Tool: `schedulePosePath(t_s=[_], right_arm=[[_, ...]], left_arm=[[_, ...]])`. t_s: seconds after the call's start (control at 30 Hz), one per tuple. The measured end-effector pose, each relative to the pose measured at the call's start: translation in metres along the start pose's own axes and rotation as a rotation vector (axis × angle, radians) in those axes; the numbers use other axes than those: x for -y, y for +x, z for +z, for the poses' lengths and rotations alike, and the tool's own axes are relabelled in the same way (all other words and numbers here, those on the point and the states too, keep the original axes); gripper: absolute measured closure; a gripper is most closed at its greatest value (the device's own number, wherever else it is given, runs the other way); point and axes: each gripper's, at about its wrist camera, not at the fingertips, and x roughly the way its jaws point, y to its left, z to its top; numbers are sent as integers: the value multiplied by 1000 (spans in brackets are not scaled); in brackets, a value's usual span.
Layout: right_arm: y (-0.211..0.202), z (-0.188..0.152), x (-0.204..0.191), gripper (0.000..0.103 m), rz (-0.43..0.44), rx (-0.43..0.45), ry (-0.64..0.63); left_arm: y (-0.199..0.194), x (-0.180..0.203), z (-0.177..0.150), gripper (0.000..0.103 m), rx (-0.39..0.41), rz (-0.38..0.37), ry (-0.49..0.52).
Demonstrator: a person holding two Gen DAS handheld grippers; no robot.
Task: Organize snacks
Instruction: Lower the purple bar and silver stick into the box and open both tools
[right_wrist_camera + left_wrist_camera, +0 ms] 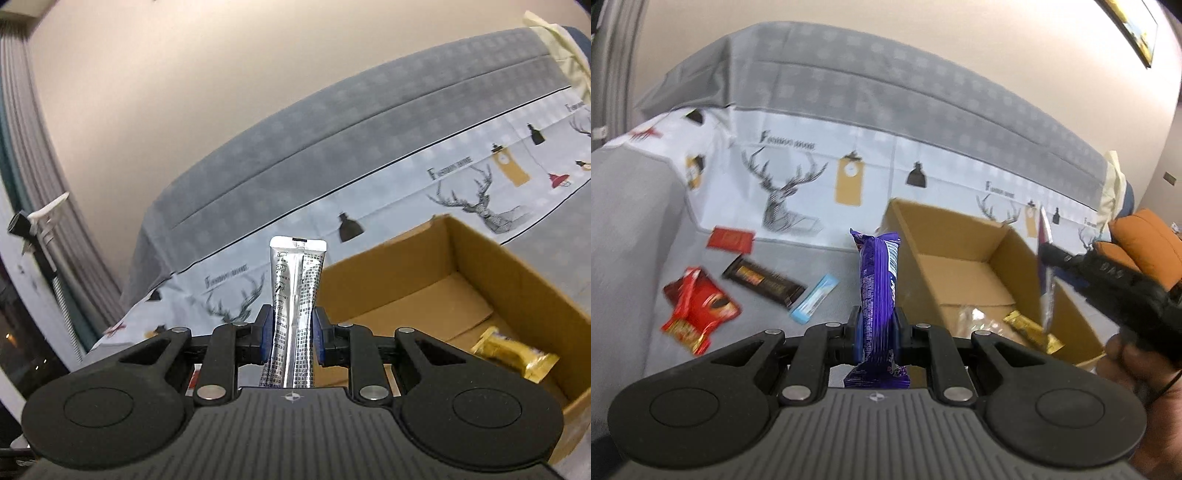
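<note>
My left gripper point(877, 332) is shut on a purple snack bar point(877, 280), held upright above the sofa seat, just left of the open cardboard box point(964, 273). My right gripper point(292, 338) is shut on a silver foil packet point(295, 295), held upright at the box's left edge point(384, 291). In the left wrist view the right gripper point(1049, 258) hangs over the box's right side with its packet point(1047, 280). A gold-wrapped snack point(1032, 330) and a clear wrapper point(975, 321) lie in the box; the gold one shows in the right wrist view point(515, 356).
Loose snacks lie on the grey seat at left: a red pouch point(698, 314), a dark brown bar point(762, 282), a light blue bar point(814, 304), a small red packet point(731, 240). A deer-print cover point(820, 184) drapes the sofa back. An orange cushion point(1148, 243) sits far right.
</note>
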Motion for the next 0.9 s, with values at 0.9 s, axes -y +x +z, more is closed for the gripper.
schedulePosePath(t_s=[0.9], right_arm=[[7,1,44,79,-30,68,174]], left_arm=[[95,126,60,87,4,-127,92]])
